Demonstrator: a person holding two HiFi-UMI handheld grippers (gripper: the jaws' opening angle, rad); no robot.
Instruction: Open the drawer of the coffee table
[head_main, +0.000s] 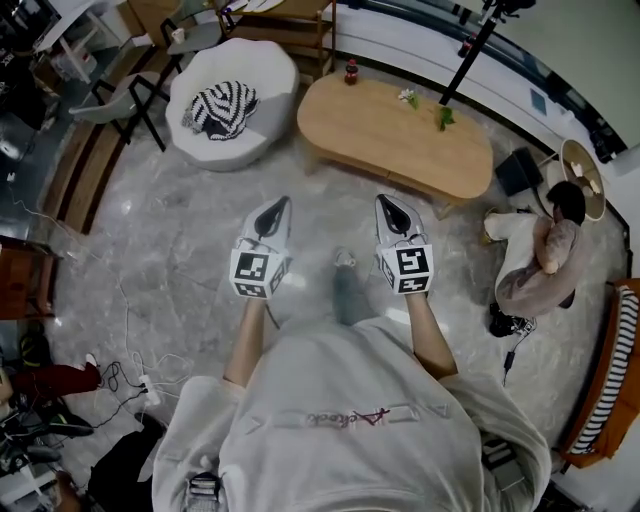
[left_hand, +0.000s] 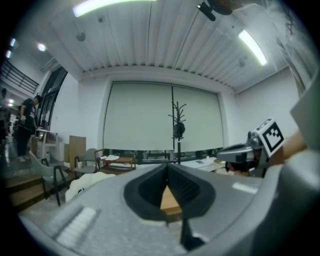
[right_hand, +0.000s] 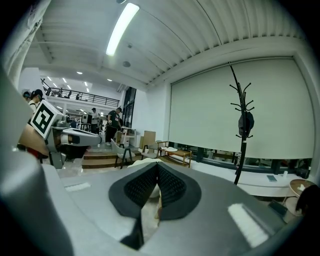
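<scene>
The coffee table (head_main: 400, 130) is a low oval of light wood, standing across the floor ahead of me. No drawer front shows from above. My left gripper (head_main: 283, 202) and right gripper (head_main: 383, 199) are held side by side over the marble floor, well short of the table's near edge. Both point toward it, both are shut and hold nothing. In the left gripper view the jaws (left_hand: 167, 166) meet, and a sliver of the table's wood (left_hand: 170, 201) shows below them. In the right gripper view the jaws (right_hand: 158, 165) are also closed together.
A red bottle (head_main: 351, 70) and two small plants (head_main: 407, 97) stand on the table. A white round chair (head_main: 232, 100) with a striped cloth sits at its left. A person (head_main: 540, 260) sits on the floor at the right. Cables (head_main: 130, 370) trail at the lower left.
</scene>
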